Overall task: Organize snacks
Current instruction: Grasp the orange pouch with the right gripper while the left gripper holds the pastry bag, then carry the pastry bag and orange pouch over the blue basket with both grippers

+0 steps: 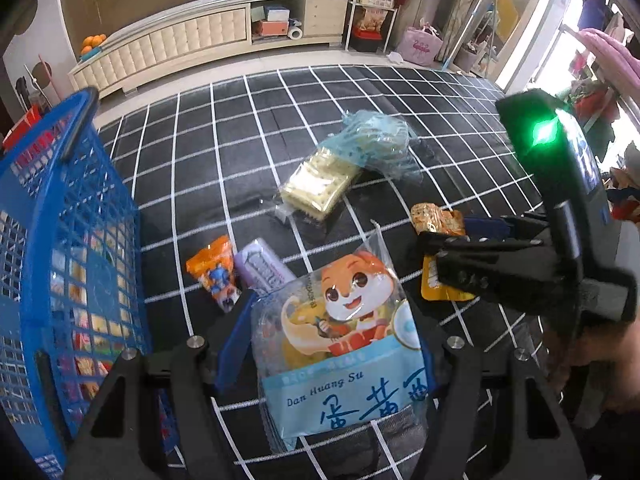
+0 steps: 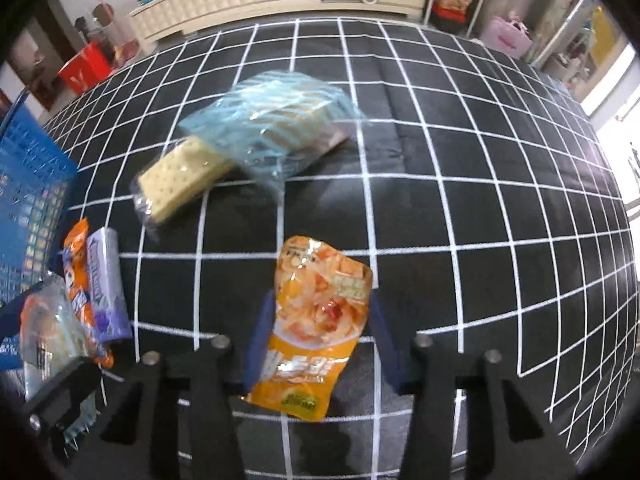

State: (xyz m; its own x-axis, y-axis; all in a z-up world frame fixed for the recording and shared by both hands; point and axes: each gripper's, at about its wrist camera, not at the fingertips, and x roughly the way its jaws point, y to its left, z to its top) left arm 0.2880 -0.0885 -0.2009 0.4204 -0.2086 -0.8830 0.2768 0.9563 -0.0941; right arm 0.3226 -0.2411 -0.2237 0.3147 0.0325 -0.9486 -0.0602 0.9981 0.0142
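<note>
A: Left wrist view: the left gripper [image 1: 328, 344] is clenching the pale-blue cartoon packet [image 1: 344, 344], lifted beside the blue basket [image 1: 76, 208] at left.

B: And the right gripper [image 2: 316, 328]?

A: Straddling the orange pouch [image 2: 316, 328] lying flat on the checked cloth [image 2: 480, 200]; whether its pads are pressing, I cannot tell.

B: Next, probably dropping the packet into the basket.

My right gripper [image 2: 320, 320]: jaws astride orange pouch [image 2: 314, 332]. Crackers [image 2: 188, 180], purple pack [image 2: 106, 280], basket [image 2: 28, 184] left.
</note>
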